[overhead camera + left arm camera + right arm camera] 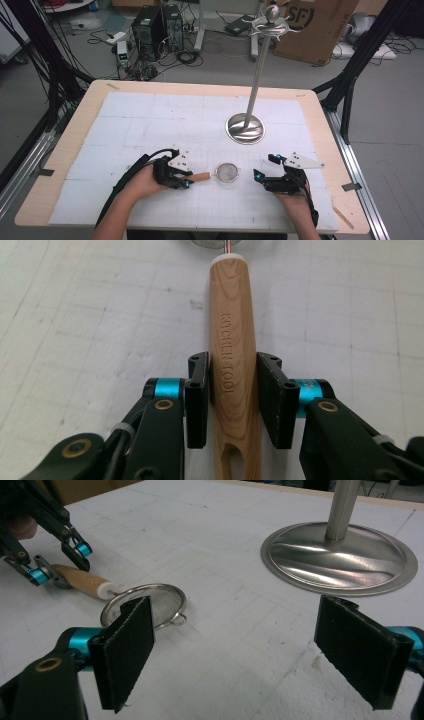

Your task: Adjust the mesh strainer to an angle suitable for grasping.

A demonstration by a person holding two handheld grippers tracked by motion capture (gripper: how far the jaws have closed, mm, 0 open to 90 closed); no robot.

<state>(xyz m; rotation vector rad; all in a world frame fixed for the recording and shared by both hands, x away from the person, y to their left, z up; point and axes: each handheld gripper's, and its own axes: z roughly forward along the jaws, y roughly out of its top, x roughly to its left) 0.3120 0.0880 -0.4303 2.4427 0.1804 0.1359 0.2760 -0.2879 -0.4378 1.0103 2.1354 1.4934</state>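
Note:
A small metal strainer (228,172) with a wooden handle (201,176) lies on the white mat near the front of the table. My left gripper (187,179) is shut on that handle (232,330), which is stamped "KITCHEN TOOL"; both pads press its sides. In the right gripper view the left gripper (60,562) holds the handle to the left of the strainer's round rim (167,602). My right gripper (265,167) rests to the right of the strainer, apart from it. Its jaws stand wide open (240,645) with nothing between them.
A tall metal stand (256,75) with a round base (245,128) and hooks at its top (272,22) rises behind the strainer, right of centre. Its base (340,557) lies just beyond my right gripper. The white mat (150,125) covers the wooden table.

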